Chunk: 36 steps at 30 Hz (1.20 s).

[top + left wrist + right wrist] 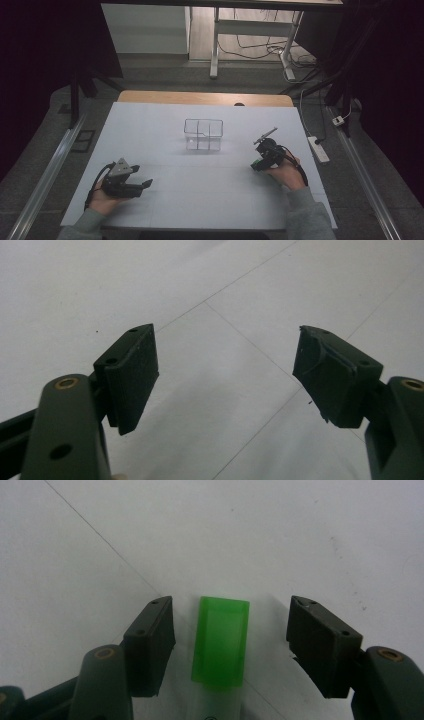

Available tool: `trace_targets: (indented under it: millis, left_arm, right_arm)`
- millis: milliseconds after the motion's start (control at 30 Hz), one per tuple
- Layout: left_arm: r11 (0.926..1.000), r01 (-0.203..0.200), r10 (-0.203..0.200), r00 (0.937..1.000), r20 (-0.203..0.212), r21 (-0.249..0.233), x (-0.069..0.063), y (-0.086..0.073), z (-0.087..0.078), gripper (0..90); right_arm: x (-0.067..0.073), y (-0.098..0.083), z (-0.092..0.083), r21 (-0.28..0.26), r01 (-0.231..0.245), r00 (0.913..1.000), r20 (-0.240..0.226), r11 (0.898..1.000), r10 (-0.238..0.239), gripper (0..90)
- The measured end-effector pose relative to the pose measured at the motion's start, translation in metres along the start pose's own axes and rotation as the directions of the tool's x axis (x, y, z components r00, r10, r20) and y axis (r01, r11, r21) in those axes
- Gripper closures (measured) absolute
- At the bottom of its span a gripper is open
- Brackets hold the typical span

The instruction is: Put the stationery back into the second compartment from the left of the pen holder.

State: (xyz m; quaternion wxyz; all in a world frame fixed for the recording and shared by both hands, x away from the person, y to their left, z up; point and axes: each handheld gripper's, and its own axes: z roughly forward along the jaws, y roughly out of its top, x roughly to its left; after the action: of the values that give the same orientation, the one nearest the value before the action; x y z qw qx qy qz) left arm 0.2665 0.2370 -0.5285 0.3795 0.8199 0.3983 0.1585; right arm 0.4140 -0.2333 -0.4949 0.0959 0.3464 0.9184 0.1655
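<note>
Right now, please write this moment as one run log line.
right gripper: open, straddling green-capped tube | left gripper: open, empty | clear divided box: mid-table

A marker pen with a translucent bright green cap (220, 640) lies flat on the white table (300, 540). Its cap end points away, and the pale barrel (216, 707) runs back toward the bottom edge. It lies between the parted jaws of the right hand-held gripper (230, 645), touching neither.

A clear divided container (203, 134) stands mid-table on the white table cover (165, 200), a power strip (318, 149) beside.
</note>
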Motion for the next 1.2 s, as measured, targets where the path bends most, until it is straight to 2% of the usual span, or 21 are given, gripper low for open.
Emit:
trace_targets:
  millis: [100, 233, 433, 800, 933, 967, 1033, 1200]
  left_arm:
    - [1.0000, 0.001, -0.001, 1.0000, -0.001, -0.001, 0.000, 0.000, 0.000, 25.6]
    - [1.0000, 0.000, 0.000, 1.0000, 0.000, -0.001, 0.000, 0.000, 0.000, 25.6]
    - [1.0000, 0.001, -0.001, 1.0000, 0.000, -0.003, 0.000, 0.000, -0.001, 25.6]
    - [1.0000, 0.002, -0.002, 1.0000, 0.000, -0.003, 0.000, 0.000, -0.001, 25.5]
    - [1.0000, 0.002, -0.002, 1.0000, 0.000, -0.004, 0.000, 0.000, -0.001, 25.5]
    - [1.0000, 0.002, -0.002, 1.0000, 0.000, -0.004, 0.000, 0.000, -0.001, 25.5]
    - [1.0000, 0.002, -0.002, 1.0000, -0.001, -0.004, 0.000, 0.000, -0.001, 25.5]
    - [1.0000, 0.002, -0.002, 1.0000, -0.001, -0.004, 0.000, 0.000, -0.001, 25.5]
  right_arm:
    - [0.002, 0.000, 0.002, 0.018, 0.008, 1.0000, 0.004, 1.000, -0.008, 38.2]
    - [0.002, 0.001, 0.002, 0.020, 0.003, 0.9999, -0.015, 1.000, -0.003, 44.9]
    - [0.004, 0.003, 0.000, 0.035, 0.004, 0.9998, -0.022, 0.999, -0.003, 65.8]
    - [0.006, 0.004, -0.001, 0.038, 0.039, 0.9991, -0.020, 0.999, -0.038, 66.9]
    - [0.004, 0.005, -0.009, -0.008, 0.025, 0.9995, -0.016, 1.000, -0.025, 66.9]
    - [0.003, 0.005, -0.014, -0.043, 0.022, 0.9996, -0.017, 0.999, -0.023, 67.0]
    - [0.002, 0.005, -0.019, -0.075, 0.015, 0.9997, -0.017, 0.997, -0.016, 66.9]
    - [0.002, 0.005, -0.027, -0.126, 0.007, 0.9998, -0.020, 0.992, -0.009, 66.9]
